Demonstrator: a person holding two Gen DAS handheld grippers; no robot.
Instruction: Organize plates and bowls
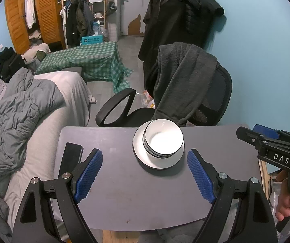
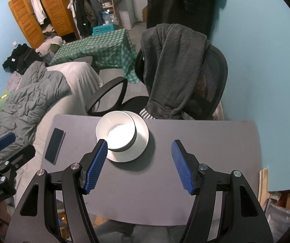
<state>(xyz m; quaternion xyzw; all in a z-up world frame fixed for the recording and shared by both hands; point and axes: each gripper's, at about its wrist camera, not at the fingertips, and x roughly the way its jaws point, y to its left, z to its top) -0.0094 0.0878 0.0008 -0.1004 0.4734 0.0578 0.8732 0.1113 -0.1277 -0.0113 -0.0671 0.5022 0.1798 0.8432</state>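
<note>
Bowls (image 1: 163, 139) stacked on plate (image 1: 143, 161), on table (image 1: 124, 192); phone (image 1: 72, 155) left of plate; chair (image 1: 195, 93) behind it.

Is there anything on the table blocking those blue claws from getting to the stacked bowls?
Nothing visible does. The bowls sit nested on a plate, with bare table between them and both open grippers, left and right. The phone lies off to the left.

Grey table (image 1: 124, 202), near half bare: open passage between both spread grippers. Stack of bowls (image 1: 163, 139) on plate (image 1: 159, 165) at the far middle, blocking the centre line. Phone (image 2: 55, 145) flat by the left edge, well apart from the stack; bare strip between. Right of the stack, bare tabletop. Chair (image 2: 185, 77) draped with a garment, close behind the far edge.
</note>
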